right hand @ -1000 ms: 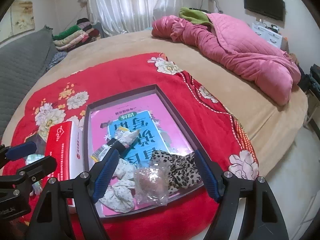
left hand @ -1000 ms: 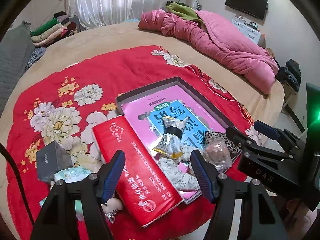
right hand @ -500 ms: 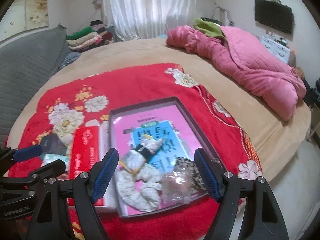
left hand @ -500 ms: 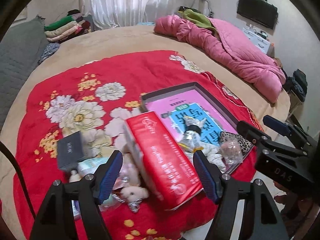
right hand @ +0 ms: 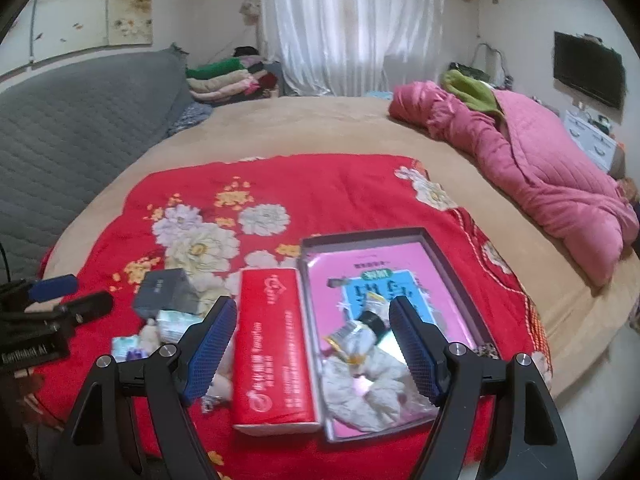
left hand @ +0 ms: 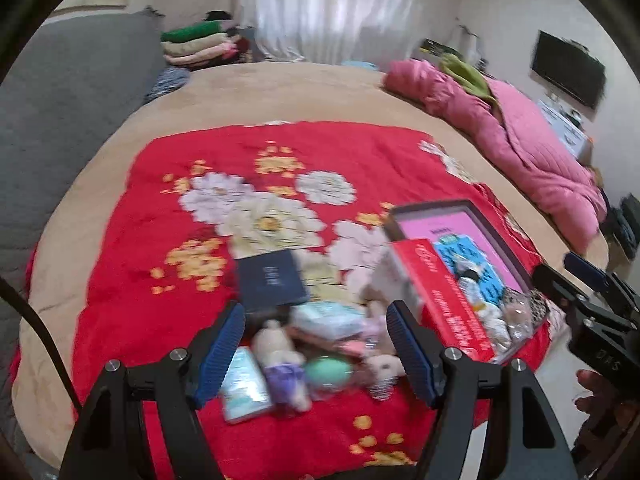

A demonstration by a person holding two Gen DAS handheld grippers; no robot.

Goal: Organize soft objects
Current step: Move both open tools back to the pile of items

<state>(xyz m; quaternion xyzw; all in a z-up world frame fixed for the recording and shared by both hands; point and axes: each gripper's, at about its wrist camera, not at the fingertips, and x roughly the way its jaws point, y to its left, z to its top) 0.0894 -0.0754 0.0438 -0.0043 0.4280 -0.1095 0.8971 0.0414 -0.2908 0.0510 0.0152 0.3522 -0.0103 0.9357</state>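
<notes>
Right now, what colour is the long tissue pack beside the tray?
Red with white print; the tissue pack shows best in the right wrist view.

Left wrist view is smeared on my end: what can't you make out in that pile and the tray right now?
- Small soft toys in the pile, left wrist view: motion blur, kinds unclear.
- Leopard-print cloth, right wrist view: mostly behind the right gripper finger.
- Tray contents, left wrist view: partly behind the red tissue pack.
</notes>
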